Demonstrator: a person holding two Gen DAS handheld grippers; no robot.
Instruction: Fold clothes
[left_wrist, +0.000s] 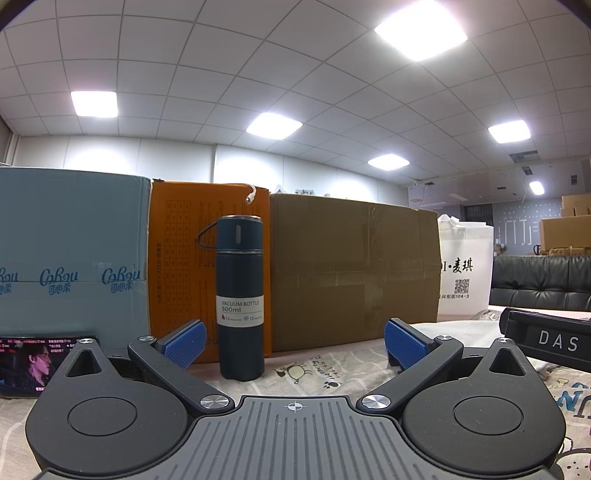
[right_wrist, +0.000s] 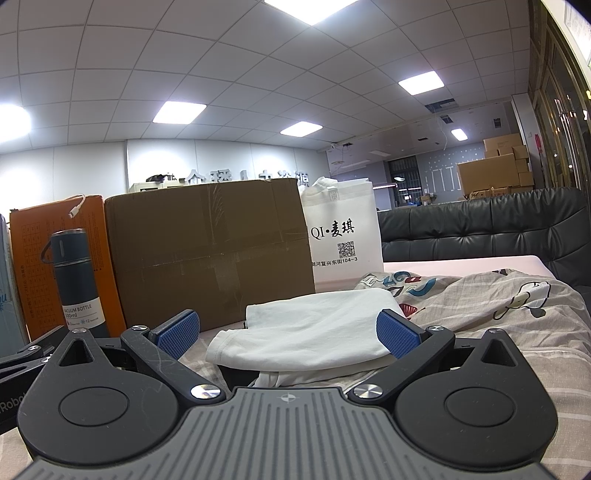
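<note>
A white garment (right_wrist: 310, 328) lies folded on the cartoon-print bedsheet (right_wrist: 498, 306), right in front of my right gripper (right_wrist: 288, 334). That gripper is open and empty, its blue pads (right_wrist: 397, 332) on either side of the garment's near edge. A strip of the white garment (left_wrist: 461, 330) shows at the right of the left wrist view. My left gripper (left_wrist: 293, 341) is open and empty, low over the sheet (left_wrist: 321, 373), facing a dark blue vacuum bottle (left_wrist: 240, 295).
Behind the bottle stand a blue-grey box (left_wrist: 70, 254), an orange box (left_wrist: 177, 266) and a brown cardboard box (left_wrist: 351, 269). A white bag (right_wrist: 343, 232) stands beside them. A phone (left_wrist: 22, 365) lies at the left. A black sofa (right_wrist: 480, 232) borders the right.
</note>
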